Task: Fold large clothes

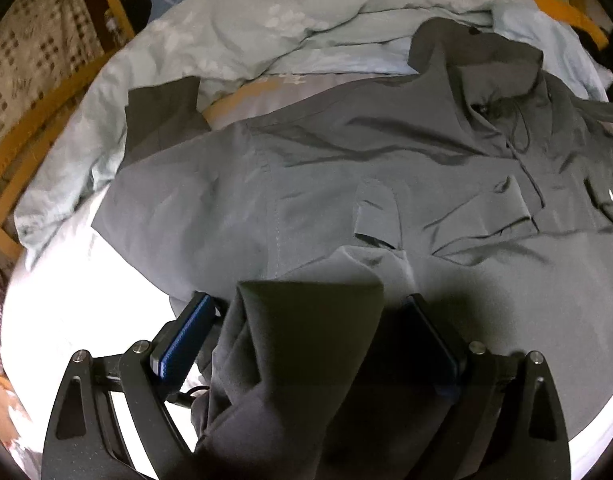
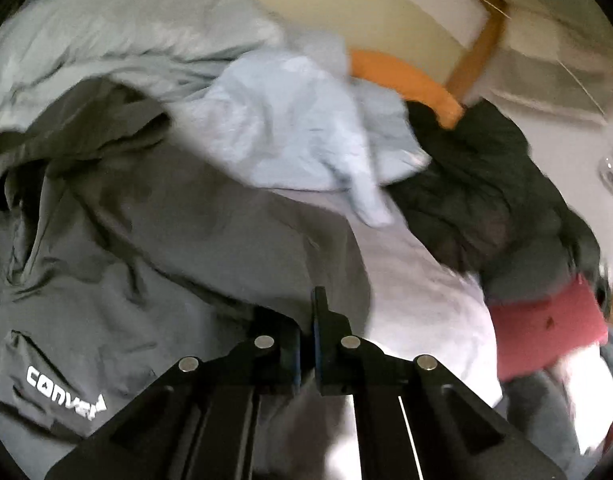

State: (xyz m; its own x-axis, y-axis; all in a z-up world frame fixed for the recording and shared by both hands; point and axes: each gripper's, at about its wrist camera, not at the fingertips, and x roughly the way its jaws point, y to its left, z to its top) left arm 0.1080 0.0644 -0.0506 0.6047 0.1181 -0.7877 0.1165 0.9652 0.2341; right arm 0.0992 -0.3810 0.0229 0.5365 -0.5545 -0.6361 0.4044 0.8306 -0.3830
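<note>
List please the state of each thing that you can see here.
Grey jacket: spread on the bed, not yet folded.
Left claw: open, jacket fabric between its fingers.
Right claw: shut at the jacket's edge.
Pale quilt: crumpled behind the jacket.

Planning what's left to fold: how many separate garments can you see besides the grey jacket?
2, maybe more hidden. A dark puffy jacket is heaped right of the grey Converse jacket, and a red cloth item lies just below the heap. Pale blue bedding isn't counted.
</note>
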